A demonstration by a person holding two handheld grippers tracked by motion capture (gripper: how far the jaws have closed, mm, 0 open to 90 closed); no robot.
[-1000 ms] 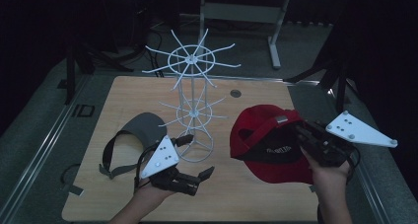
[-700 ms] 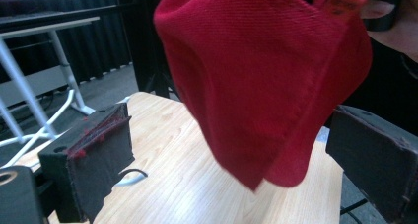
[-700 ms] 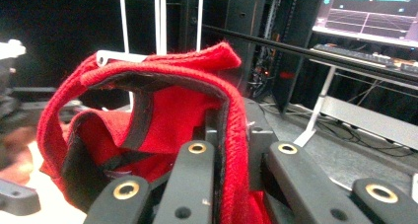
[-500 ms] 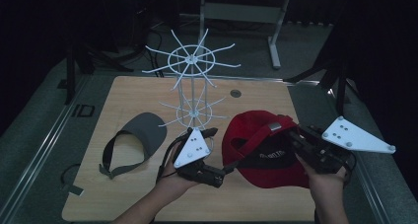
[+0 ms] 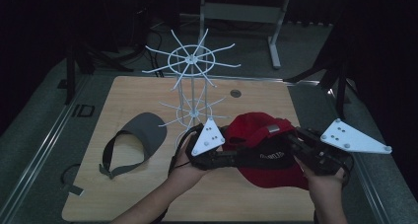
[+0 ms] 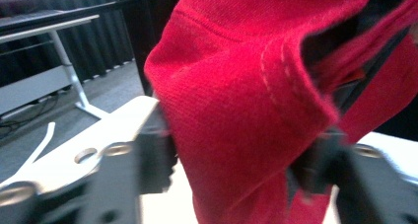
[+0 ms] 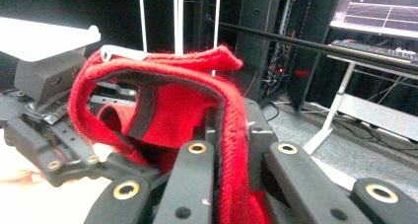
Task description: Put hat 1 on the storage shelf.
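Note:
A red cap [image 5: 268, 145] hangs just above the wooden table [image 5: 148, 199], near its front right, held between both grippers. My right gripper [image 5: 296, 142] is shut on the cap's right edge; in the right gripper view the red fabric [image 7: 167, 100] is pinched between its black jaws [image 7: 219, 150]. My left gripper [image 5: 236, 157] reaches in from the left, and its jaws have just been closing. In the left gripper view the cap [image 6: 236, 110] sits between them with both pads pressed against the fabric.
A white wire rack [image 5: 192, 86] with radiating hooks stands at the table's middle back. A grey visor [image 5: 140, 135] lies on the table to the left of my left hand. A small round grommet [image 5: 235, 93] sits behind the rack. Dark floor surrounds the table.
My left gripper moved right, from beside the visor to the cap, and its jaws came in on the fabric. The right gripper and cap shifted slightly left.

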